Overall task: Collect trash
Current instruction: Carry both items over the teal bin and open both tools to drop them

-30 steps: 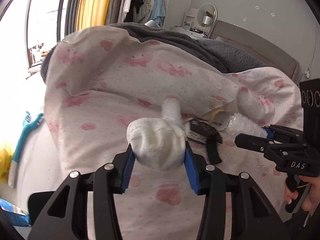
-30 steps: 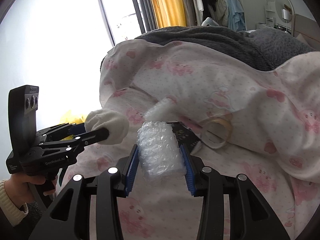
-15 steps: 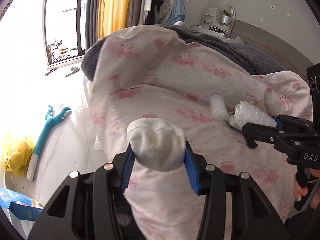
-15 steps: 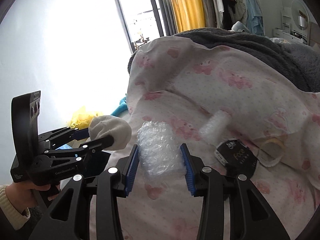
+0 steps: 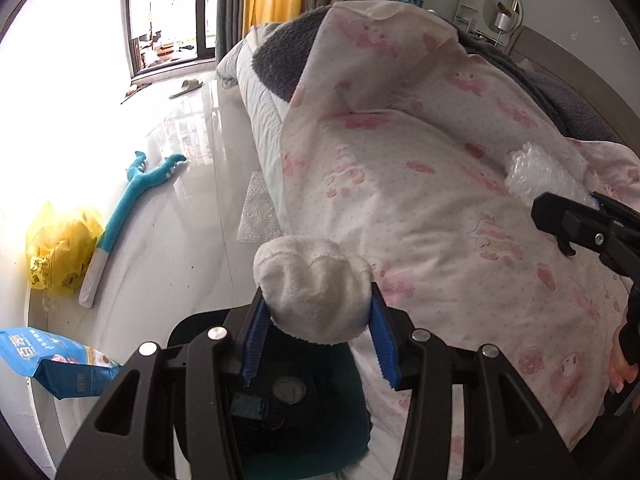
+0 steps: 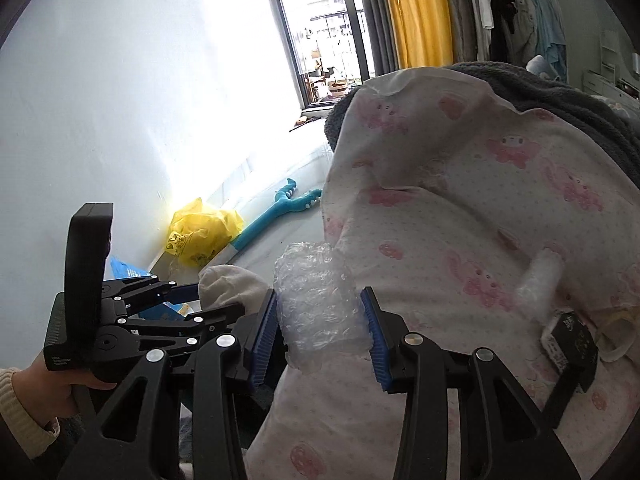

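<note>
A: Status pls. Left gripper (image 5: 316,334)?

B: Clamped on white fluffy wad (image 5: 314,282), lower centre of left view. Pinched only at bottom edge, bulk bulging above blue pads (image 5: 256,338). Dark bin (image 5: 276,400) w/ teal rim right underneath, bottom centre.

A: Right gripper (image 6: 320,336)?

B: Squeezing bubble wrap roll (image 6: 316,300), centre of right view. Sticking up past pads, slightly tilted. Hovering over quilt (image 6: 480,208) edge, not over bin yet as far as visible.

A: Risks?

B: Wad soft, grip shallow, could slip or snag on pad ridges at release and miss bin opening. Opening mostly hidden behind left tool, so aim hard to judge. Wrap slick + springy, may pop out sideways if squeeze loosens, prob onto floor (image 5: 192,208) at mid left.

A: Collision?

B: Both tools close, left one just beside right in lower left of right view. Crowding same bin = fingers knocking. Better one at a time.

A: Leftovers?

B: Second white roll (image 6: 540,280), black packet (image 6: 572,340), tape ring (image 6: 618,336) at right edge of right view, on quilt. Easy to forget. Also flat bubble sheet (image 5: 258,212) on floor beside bed, mid left view. Yellow bag (image 5: 60,252) + blue pack (image 5: 60,364) far left, trash or not, can't tell.
</note>
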`<action>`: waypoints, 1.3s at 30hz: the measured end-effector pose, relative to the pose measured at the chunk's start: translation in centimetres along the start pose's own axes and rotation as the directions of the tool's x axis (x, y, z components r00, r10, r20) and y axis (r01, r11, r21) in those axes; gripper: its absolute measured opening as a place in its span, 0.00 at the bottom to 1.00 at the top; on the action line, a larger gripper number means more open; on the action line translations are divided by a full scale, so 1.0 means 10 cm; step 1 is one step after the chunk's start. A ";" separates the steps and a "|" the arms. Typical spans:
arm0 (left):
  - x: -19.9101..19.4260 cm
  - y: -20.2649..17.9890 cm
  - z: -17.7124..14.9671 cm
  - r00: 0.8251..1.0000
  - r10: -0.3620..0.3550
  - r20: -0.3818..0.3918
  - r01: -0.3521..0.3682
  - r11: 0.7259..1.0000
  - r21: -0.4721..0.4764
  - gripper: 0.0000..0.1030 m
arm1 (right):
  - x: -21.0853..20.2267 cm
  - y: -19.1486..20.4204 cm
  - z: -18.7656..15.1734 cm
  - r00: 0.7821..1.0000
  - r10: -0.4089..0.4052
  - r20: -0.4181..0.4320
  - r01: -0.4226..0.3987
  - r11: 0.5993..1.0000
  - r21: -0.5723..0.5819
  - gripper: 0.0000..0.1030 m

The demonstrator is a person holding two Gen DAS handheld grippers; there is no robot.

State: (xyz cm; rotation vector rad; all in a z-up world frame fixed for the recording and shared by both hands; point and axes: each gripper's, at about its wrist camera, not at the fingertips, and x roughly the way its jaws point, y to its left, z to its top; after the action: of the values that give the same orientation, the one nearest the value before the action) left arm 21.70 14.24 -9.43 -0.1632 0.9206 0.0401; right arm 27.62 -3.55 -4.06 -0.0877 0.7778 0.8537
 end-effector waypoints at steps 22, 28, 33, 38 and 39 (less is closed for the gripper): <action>0.36 0.76 -0.61 0.949 0.030 -0.315 -0.047 0.998 -0.047 0.53 | 0.61 0.73 0.08 0.994 0.074 -0.075 -0.079 0.994 -0.073 0.41; 0.31 0.91 -0.69 0.948 0.019 -0.317 -0.045 0.996 -0.073 0.68 | 0.81 0.89 0.03 0.989 0.082 -0.127 -0.093 0.992 -0.087 0.41; 0.17 1.04 -0.66 0.963 0.023 -0.269 -0.052 0.994 -0.100 0.74 | 1.02 1.02 -0.03 0.980 0.077 -0.181 -0.096 0.990 -0.099 0.41; -0.01 1.20 -0.63 0.980 0.035 -0.195 -0.062 0.989 -0.133 0.77 | 1.25 1.11 -0.09 0.970 0.068 -0.232 -0.094 0.991 -0.100 0.41; -0.05 1.23 -0.62 0.984 0.037 -0.176 -0.063 0.988 -0.140 0.77 | 1.30 1.12 -0.11 0.968 0.067 -0.243 -0.093 0.991 -0.101 0.41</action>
State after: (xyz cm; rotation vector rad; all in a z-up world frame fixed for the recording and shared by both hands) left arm 15.19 25.45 -14.26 -0.2823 1.0961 0.1417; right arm 24.33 11.99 -10.74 -0.2635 0.9640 0.9747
